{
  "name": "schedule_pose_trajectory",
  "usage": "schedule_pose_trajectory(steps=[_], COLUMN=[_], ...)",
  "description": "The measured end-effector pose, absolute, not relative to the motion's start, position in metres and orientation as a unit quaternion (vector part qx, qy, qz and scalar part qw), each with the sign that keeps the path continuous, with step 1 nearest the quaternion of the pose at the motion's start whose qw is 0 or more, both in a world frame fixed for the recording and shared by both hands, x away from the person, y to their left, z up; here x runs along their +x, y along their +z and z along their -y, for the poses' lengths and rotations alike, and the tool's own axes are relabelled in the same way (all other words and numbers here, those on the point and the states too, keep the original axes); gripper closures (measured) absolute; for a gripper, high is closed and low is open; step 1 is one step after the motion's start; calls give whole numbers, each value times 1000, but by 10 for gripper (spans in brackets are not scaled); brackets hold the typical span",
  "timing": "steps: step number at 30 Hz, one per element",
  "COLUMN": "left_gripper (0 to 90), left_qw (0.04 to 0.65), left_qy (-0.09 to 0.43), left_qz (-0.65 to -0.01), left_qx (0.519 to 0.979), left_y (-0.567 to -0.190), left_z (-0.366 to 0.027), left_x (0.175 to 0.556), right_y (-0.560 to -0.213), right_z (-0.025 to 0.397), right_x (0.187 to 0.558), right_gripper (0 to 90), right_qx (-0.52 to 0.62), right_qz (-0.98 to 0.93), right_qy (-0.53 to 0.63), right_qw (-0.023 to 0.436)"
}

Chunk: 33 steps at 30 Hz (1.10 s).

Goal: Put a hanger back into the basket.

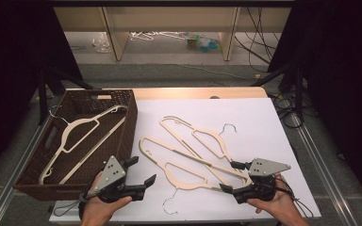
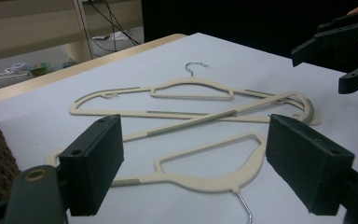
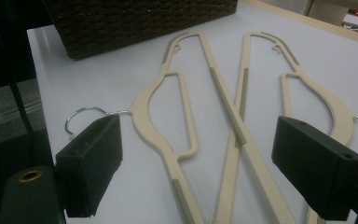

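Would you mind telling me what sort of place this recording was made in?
Probably a lab or studio set up for recording: a white-topped table framed by black curtains, loose cables on the floor behind, and handheld grippers, left and right, over cream hangers.

Your left gripper [image 1: 139,173] has bare white tabletop [image 1: 259,122] under its spread jaws. Left of it, the wicker basket [image 1: 131,123] wall blocks. Right of it, two crossed hangers [image 1: 193,155] cover the middle; the near hook [image 1: 169,203] juts toward you. Far right corner of the table is clear.
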<state>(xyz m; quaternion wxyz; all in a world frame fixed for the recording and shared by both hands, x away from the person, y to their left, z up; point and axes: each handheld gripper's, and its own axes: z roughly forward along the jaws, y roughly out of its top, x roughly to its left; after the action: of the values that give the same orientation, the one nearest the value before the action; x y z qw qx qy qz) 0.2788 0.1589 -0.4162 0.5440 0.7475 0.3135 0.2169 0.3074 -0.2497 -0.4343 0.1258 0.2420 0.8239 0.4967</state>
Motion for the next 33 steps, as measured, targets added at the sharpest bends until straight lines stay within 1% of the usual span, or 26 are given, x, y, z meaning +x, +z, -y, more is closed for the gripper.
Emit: schedule_pose_trajectory(steps=[3, 9, 10, 15, 21, 26, 33], left_gripper=[173, 172, 172, 173, 173, 173, 174], left_qw=[538, 530, 531, 526, 523, 520, 520], left_qy=[217, 213, 210, 214, 208, 200, 195], left_qz=[-305, -294, -293, -294, -288, -285, -286], left_qx=[755, 767, 767, 769, 775, 780, 781], left_y=[-420, -425, -426, -427, -429, -431, -434], left_z=[-157, -156, -155, -155, -153, -150, -150], left_x=[277, 275, 275, 275, 271, 270, 271], right_y=[-434, -436, -436, -437, -444, -450, -460], right_z=[250, 248, 248, 246, 238, 229, 220], right_x=[307, 308, 307, 307, 308, 311, 317], right_gripper=[161, 160, 160, 162, 165, 189, 263], right_qx=[244, 237, 239, 239, 234, 219, 201], right_qz=[-821, -823, -823, -828, -849, -870, -899], right_qy=[499, 501, 498, 491, 463, 431, 379], right_qw=[131, 127, 131, 125, 103, 103, 90])
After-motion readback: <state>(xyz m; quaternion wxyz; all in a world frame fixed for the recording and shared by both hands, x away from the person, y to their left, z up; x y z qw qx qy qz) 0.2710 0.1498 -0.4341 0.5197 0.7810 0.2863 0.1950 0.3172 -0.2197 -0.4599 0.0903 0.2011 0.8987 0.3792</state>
